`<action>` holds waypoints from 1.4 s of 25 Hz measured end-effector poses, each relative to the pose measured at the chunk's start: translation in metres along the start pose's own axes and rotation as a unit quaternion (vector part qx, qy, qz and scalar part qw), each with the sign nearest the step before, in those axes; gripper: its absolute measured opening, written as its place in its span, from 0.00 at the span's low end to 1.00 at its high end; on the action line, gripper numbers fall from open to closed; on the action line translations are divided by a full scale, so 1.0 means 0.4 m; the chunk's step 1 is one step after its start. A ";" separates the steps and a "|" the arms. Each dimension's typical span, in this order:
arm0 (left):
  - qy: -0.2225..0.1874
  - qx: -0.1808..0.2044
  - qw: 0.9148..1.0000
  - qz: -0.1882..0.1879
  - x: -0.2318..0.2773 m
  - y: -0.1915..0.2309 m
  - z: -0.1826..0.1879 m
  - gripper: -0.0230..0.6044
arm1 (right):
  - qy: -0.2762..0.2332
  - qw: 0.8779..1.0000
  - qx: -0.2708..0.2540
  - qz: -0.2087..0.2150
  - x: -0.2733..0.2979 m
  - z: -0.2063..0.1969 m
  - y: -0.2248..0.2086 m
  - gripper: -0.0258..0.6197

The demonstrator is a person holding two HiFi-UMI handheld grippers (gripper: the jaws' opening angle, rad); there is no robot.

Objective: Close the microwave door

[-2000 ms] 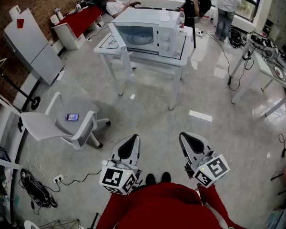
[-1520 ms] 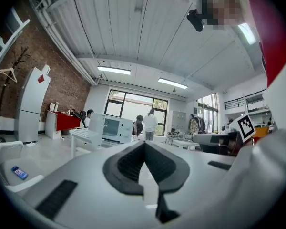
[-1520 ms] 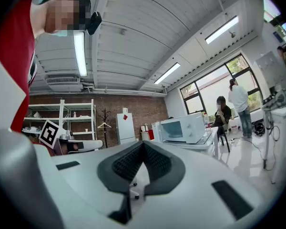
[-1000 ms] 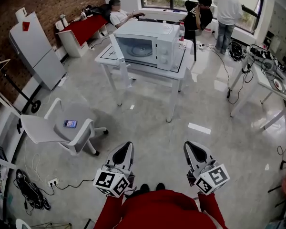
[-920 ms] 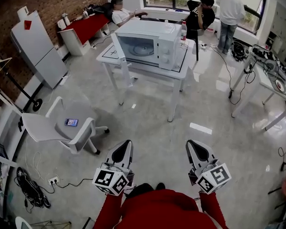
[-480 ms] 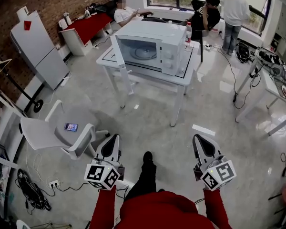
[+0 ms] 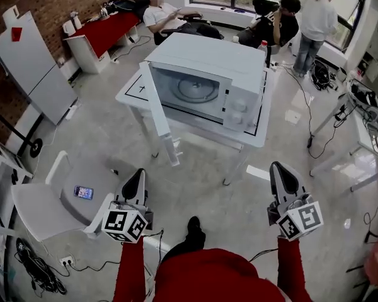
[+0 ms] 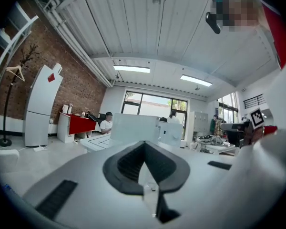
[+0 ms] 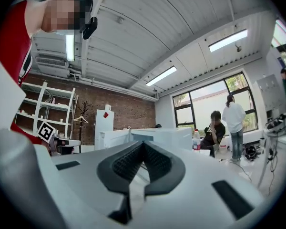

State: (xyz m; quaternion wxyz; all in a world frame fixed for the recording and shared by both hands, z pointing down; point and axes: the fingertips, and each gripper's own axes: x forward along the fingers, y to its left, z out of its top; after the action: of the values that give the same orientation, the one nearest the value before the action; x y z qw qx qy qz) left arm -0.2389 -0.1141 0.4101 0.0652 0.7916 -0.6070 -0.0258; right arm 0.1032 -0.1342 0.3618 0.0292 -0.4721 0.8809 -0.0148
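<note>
White microwave [image 7: 209, 60] door [image 7: 156, 109] stands open; approach step, left claw [image 7: 138, 173] and right claw [image 7: 281, 167] closed, empty; next, reach and push door

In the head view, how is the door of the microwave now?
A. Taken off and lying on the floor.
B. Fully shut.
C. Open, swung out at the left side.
C: the door stands out from the left edge of the microwave, and the turntable inside shows.

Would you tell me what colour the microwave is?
The microwave is white, best seen in the head view.
</note>
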 end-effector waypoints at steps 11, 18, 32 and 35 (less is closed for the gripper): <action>0.041 0.019 0.999 -0.007 0.206 0.101 -0.026 0.10 | -0.012 0.999 -0.046 -0.012 0.278 0.072 -0.134 0.06; 0.049 0.002 0.998 -0.032 0.228 0.073 -0.023 0.10 | -0.004 0.999 -0.042 -0.011 0.345 0.095 -0.193 0.06; 0.053 -0.004 0.993 -0.108 0.357 -0.095 -0.076 0.08 | 0.008 1.000 -0.017 -0.005 0.316 0.023 -0.234 0.06; 0.058 0.003 0.990 -0.127 0.423 -0.140 -0.084 0.08 | 0.014 1.000 -0.010 0.001 0.320 0.010 -0.222 0.06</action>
State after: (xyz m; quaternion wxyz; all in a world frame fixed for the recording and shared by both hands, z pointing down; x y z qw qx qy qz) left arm -0.1370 -0.2607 0.4425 0.0946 0.8625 -0.4970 0.0141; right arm 0.1065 -0.2898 0.3579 0.0119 -0.4711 0.8819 -0.0124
